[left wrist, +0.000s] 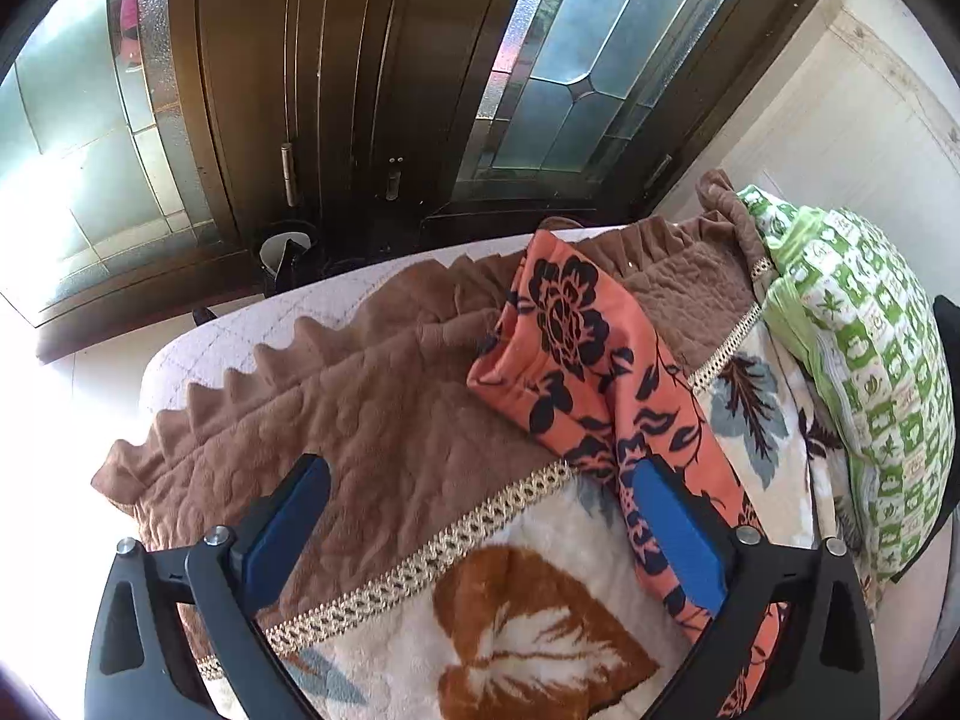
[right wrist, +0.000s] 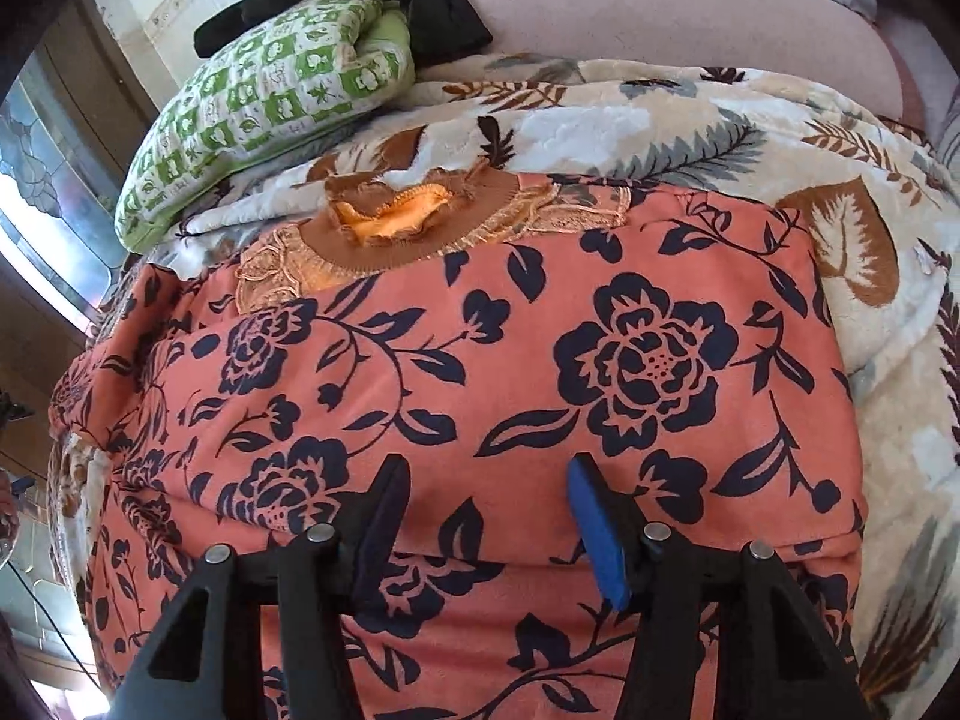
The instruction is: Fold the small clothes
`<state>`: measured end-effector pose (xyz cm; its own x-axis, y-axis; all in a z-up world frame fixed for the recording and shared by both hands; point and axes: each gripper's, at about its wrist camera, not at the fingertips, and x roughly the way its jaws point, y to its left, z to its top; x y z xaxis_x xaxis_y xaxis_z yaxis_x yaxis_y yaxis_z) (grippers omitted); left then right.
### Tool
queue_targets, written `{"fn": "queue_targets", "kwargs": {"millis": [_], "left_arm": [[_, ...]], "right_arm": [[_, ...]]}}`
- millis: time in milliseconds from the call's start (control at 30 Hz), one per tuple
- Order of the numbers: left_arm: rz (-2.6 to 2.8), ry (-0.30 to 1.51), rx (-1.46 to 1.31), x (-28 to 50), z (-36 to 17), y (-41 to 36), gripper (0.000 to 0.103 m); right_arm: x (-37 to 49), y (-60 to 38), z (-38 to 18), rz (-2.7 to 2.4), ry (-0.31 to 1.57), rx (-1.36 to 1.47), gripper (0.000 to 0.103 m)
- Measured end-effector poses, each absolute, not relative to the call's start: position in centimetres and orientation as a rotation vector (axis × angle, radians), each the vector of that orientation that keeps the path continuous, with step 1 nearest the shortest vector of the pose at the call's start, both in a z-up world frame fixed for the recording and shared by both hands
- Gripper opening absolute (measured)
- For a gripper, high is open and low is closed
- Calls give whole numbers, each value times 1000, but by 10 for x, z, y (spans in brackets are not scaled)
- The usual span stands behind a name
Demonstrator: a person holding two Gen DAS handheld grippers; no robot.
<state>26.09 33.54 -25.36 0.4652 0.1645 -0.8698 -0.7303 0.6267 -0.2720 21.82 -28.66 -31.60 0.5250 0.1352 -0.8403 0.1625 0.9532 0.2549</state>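
Mid-fold on the orange floral garment (right wrist: 540, 372), which lies spread on the leaf-print blanket (right wrist: 690, 114) on the bed, w/ its brown lace neckline (right wrist: 420, 222) at the far end from my right gripper (right wrist: 489, 516). One side looks already turned in, since a straight folded edge runs across below the collar, so I judge this as the step of bringing in a sleeve or side panel. Right gripper hangs just over the middle of the body, jaws partly apart, no cloth between them that I can see. Left gripper (left wrist: 480, 516) is spread wide over the blanket's brown quilted border (left wrist: 360, 396); a long strip of the same garment, prob. a sleeve (left wrist: 576, 348), runs past its right-hand pad, but whether it touches I can't tell, and nothing is pinched. Green patterned pillow (left wrist: 864, 348) sits just beyond the sleeve. Next move, imo: left gripper needs to shift over the sleeve, close on its end, and carry it across the body while the right pins the middle flat. Thick soft fabric, so grab the edge, not a bunch.
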Motion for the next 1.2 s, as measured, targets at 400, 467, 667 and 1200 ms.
{"fn": "queue_targets", "kwargs": {"millis": [400, 467, 667, 1200], "left_arm": [[554, 947, -878, 284, -290, 350, 64], [561, 922, -928, 286, -294, 355, 65], [581, 847, -983, 298, -303, 361, 63], [313, 829, -576, 321, -190, 278, 12]], "right_arm": [[226, -267, -323, -38, 1006, 163, 61], [226, -267, -323, -38, 1004, 159, 61], [225, -264, -323, -40, 994, 148, 61], [227, -273, -321, -6, 1007, 204, 61]]}}
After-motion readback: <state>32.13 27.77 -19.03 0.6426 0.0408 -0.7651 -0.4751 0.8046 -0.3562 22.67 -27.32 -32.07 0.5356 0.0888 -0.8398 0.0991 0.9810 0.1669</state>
